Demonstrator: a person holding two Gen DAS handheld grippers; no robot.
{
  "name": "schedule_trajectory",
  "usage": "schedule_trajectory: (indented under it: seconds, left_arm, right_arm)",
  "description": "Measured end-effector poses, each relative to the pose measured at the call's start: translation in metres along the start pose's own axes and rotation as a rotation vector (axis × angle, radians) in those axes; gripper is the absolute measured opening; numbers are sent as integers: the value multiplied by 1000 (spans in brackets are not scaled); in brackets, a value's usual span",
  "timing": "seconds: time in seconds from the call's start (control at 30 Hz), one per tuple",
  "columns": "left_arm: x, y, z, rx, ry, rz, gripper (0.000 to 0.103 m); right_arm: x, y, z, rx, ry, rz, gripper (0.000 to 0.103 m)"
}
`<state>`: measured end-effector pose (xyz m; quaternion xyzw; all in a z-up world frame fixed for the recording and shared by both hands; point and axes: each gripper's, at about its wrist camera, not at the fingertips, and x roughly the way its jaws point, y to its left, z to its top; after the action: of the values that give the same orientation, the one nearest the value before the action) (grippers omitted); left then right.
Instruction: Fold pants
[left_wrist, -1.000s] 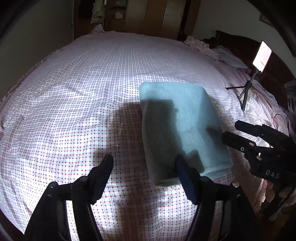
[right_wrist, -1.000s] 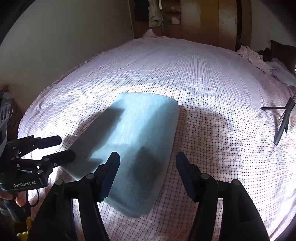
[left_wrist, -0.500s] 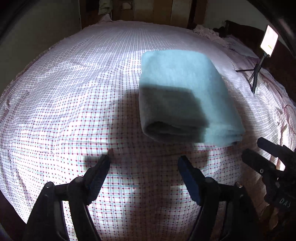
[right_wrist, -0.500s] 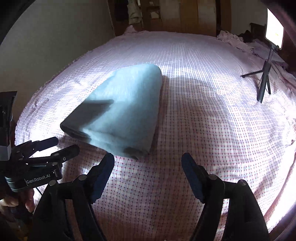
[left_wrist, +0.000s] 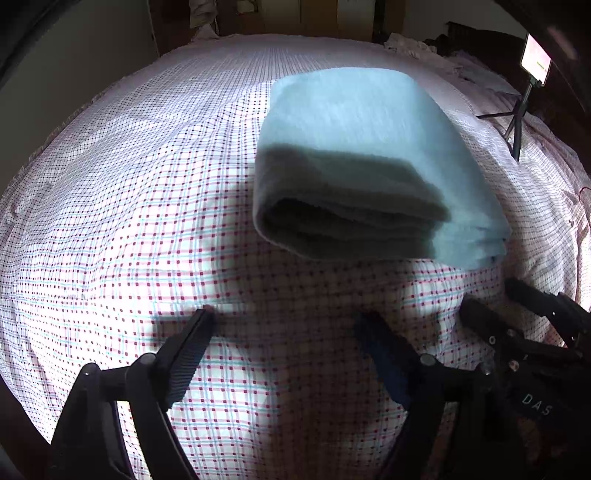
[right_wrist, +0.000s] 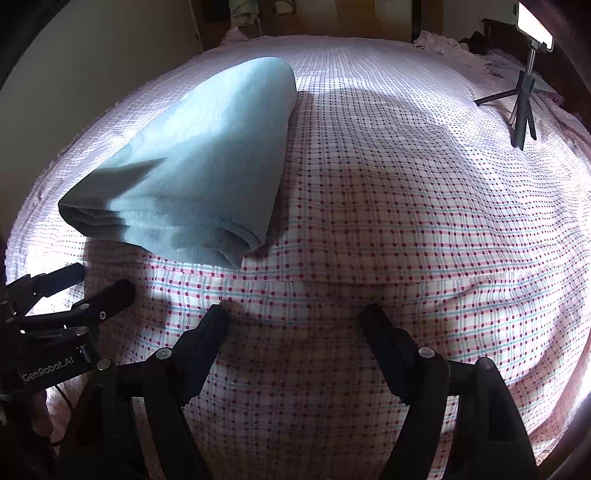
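Note:
The light blue pants (left_wrist: 369, 147) lie folded into a thick rectangular bundle on the checked bedsheet (left_wrist: 110, 184). The left gripper (left_wrist: 284, 319) hovers just in front of the bundle's near folded edge. Its jaws are opening, and only sheet shows between them. In the right wrist view the pants (right_wrist: 207, 166) sit up and to the left of the right gripper (right_wrist: 295, 314), which is open over bare sheet. Each gripper shows in the other's view: the right gripper (left_wrist: 491, 295) at the right edge, the left gripper (right_wrist: 103, 278) at the left edge.
A phone on a small black tripod (right_wrist: 524, 96) stands on the bed at the far right. Crumpled pale clothes (left_wrist: 413, 44) lie at the far end of the bed. Wooden wardrobe doors stand beyond it. A wall runs along the bed's left side.
Both grippers pulled back toward the bed's near edge and sank lower. The pants, earlier between and under the fingers, now lie clear ahead of them. Both sets of jaws stand wider.

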<state>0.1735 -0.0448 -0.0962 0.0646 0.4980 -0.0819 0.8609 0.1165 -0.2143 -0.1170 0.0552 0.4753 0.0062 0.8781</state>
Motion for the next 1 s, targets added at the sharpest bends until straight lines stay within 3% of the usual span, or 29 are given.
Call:
schedule_trajectory:
  seconds: [1.0]
  left_arm:
    - [2, 8, 0, -28, 12, -24, 87]
  right_arm:
    - [12, -8, 10, 3, 10, 39, 80]
